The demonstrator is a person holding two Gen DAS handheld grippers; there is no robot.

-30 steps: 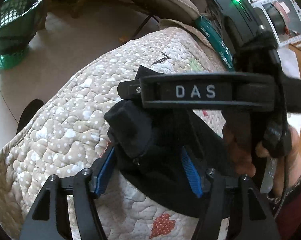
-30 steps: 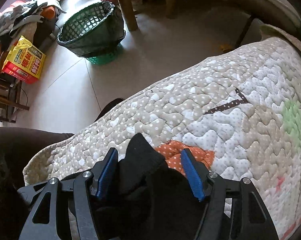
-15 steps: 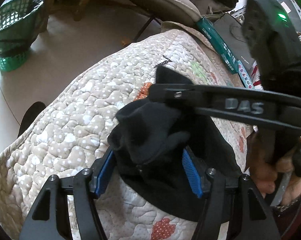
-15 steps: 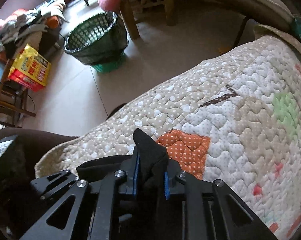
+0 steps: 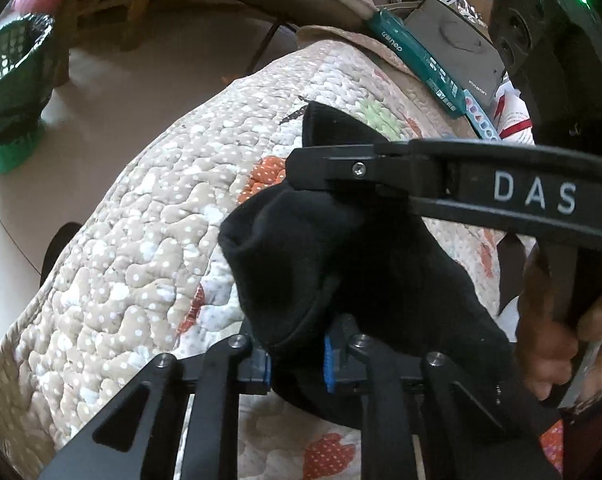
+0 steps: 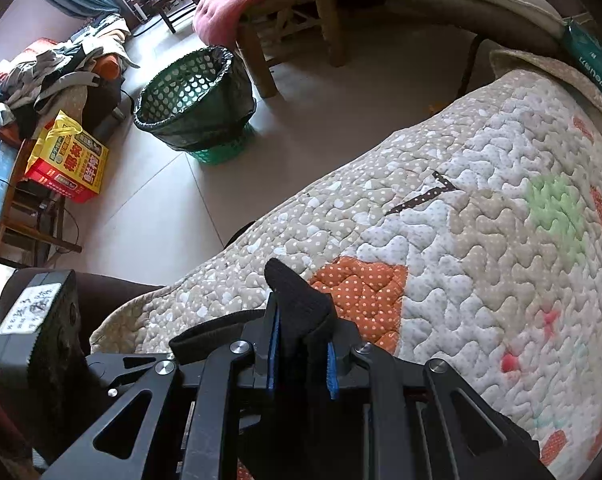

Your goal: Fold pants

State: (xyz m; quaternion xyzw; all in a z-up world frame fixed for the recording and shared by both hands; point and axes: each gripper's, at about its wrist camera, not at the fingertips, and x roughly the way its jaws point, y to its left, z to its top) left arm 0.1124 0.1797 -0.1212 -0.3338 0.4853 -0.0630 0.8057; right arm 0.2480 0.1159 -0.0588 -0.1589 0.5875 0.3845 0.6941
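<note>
On the quilted cover (image 5: 149, 240), near its floor-side edge, black pants (image 5: 341, 264) sit bunched up, lifted into a lump between both tools. Quilt is beige with white dots and orange patches, draped over a surface I can't identify underneath

Left tool (image 5: 297, 364): blue pads pinching a fold of the pants, fabric bulging up and over the pads. Rest of the garment spills right and down onto the quilt

Right tool (image 6: 301, 360): pads pressed onto a narrow ridge of the same black fabric, a pointed tip of cloth sticking up past the pads. In the left wrist view this tool crosses the frame from the right (image 5: 341, 168), lettering "DAS" on its bar, clamped on the pants just above the left tool's grip. A peak of fabric pokes up behind its tip. The person's hand (image 5: 557, 344) holds its handle at the right edge

Both grip points are close together on the same bunch

Surroundings: green mesh basket (image 6: 193, 100) with a black liner on the tiled floor (image 6: 149, 200), well apart from the quilt edge; yellow-red box (image 6: 69, 164) further left; wooden stool (image 6: 285, 36) with a pink cushion behind the basket. Teal box (image 5: 417, 56) and a dark flat device (image 5: 457, 40) lie at the far edge of the quilt
</note>
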